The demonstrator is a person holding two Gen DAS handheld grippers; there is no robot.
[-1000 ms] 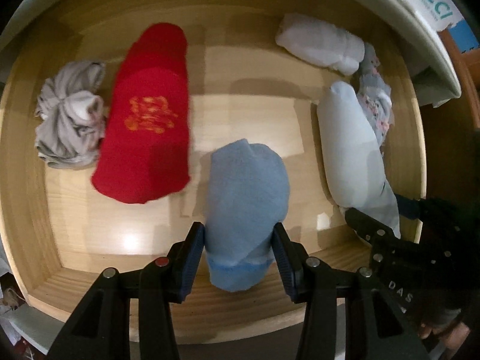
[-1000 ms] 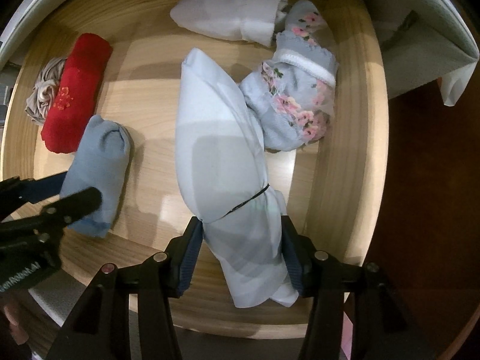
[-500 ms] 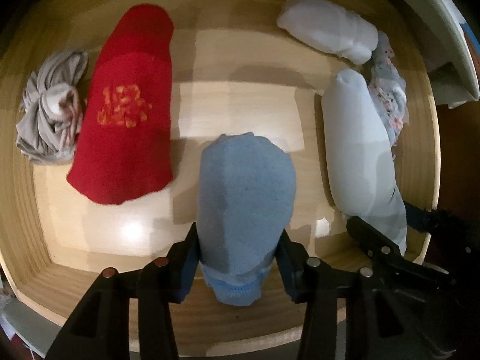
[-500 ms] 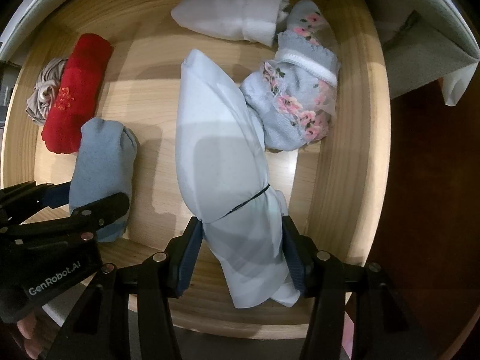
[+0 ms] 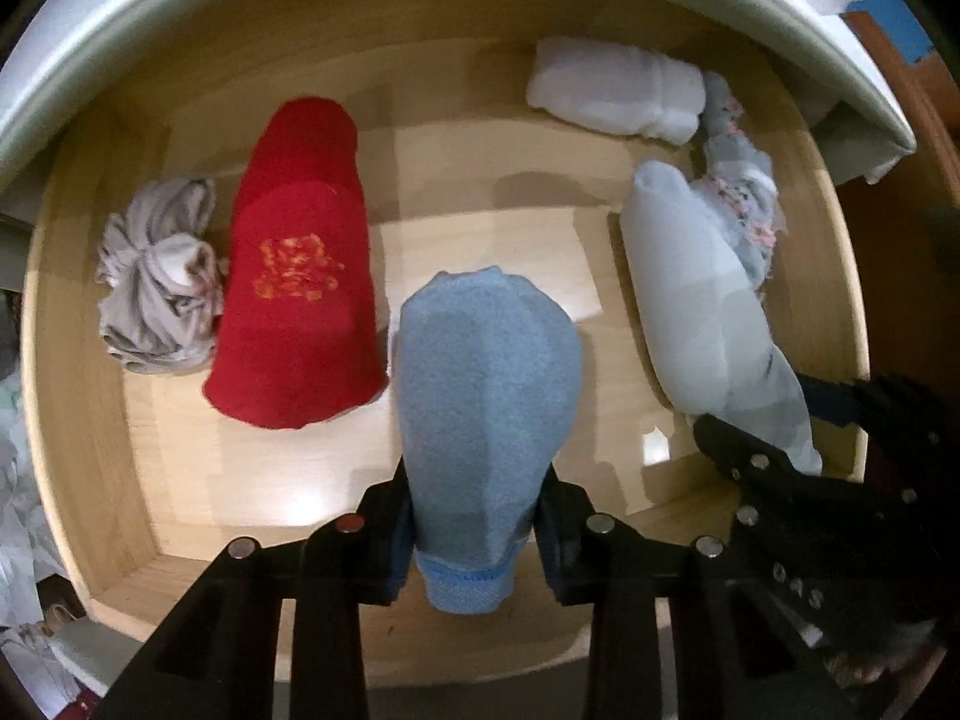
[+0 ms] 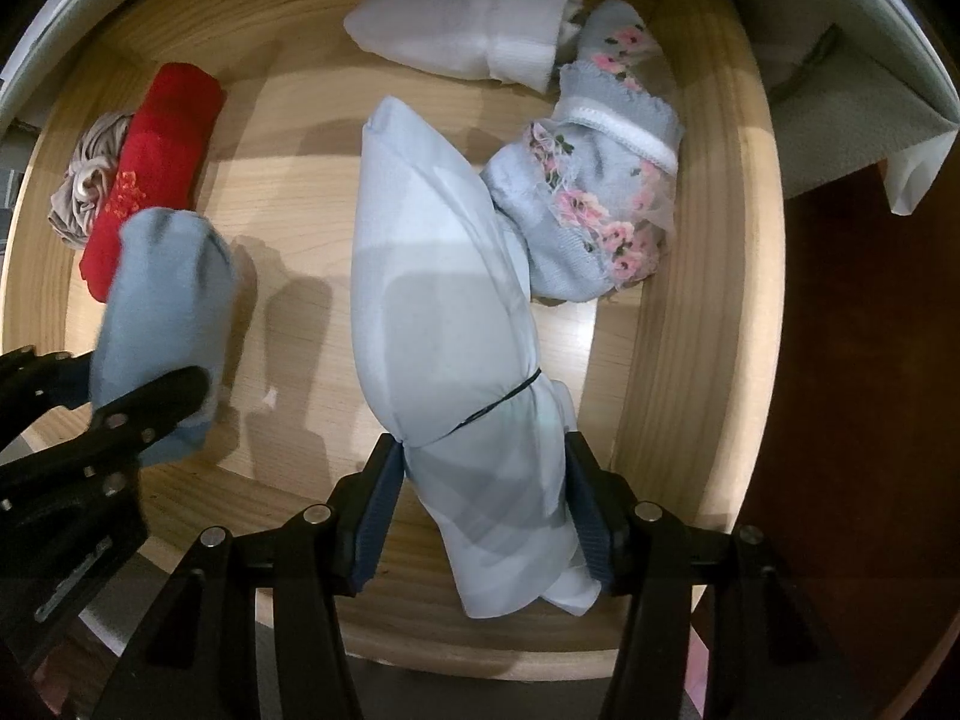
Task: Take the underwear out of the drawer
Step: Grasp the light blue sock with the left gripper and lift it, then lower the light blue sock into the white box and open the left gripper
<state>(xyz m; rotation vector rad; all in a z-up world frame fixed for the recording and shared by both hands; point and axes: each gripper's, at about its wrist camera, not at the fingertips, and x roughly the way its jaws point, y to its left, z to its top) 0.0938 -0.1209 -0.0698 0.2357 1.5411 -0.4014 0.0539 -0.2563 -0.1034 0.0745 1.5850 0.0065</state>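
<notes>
Wooden drawer (image 5: 78, 420) open. Left gripper (image 5: 474, 525) pinches the near end of a rolled blue underwear (image 5: 486, 390), its far end raised over the drawer floor. Right gripper (image 6: 489, 504) pinches the near end of a pale blue roll (image 6: 444, 300), tied with a dark band. Red roll (image 5: 300, 294) and grey bundle (image 5: 156, 276) lie far left; white roll (image 6: 462, 36) and floral pair (image 6: 600, 204) far right.
</notes>
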